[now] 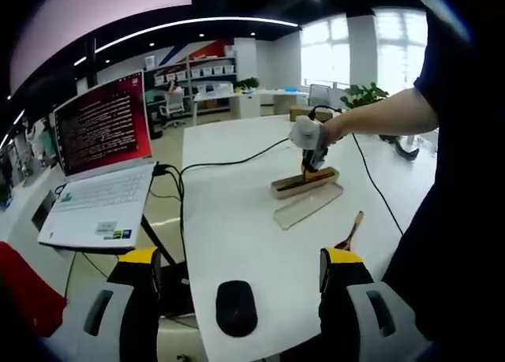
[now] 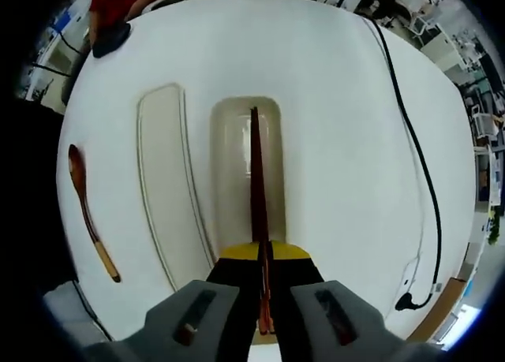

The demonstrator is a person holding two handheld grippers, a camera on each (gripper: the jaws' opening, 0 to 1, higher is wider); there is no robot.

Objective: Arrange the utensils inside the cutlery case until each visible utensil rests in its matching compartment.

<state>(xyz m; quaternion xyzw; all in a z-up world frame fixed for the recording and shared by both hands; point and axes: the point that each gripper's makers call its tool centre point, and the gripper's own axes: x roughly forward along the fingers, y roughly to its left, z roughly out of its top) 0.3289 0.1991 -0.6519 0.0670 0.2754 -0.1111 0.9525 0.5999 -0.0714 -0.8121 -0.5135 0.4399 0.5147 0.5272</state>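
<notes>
Holding the chopsticks (image 2: 256,181) pinched between its closed jaws, the right gripper (image 2: 263,255) hangs over the case (image 2: 229,133), the sticks running lengthwise down the middle of the open tray. The lid (image 2: 162,188) lies just beside the case on the bench (image 2: 347,141), and the spoon (image 2: 88,212) rests on the far side of the lid, apart from both. In the left gripper view, the left gripper (image 1: 237,287) waits with jaws wide and nothing between them, near a mouse (image 1: 236,307). To finish this step well, I would keep the sticks parallel to the tray's long walls, lower until the tips touch the floor, then release low so they do not roll or bounce out. The tray seems to have no divider, though glare hides detail. The spoon is yet to go in.
</notes>
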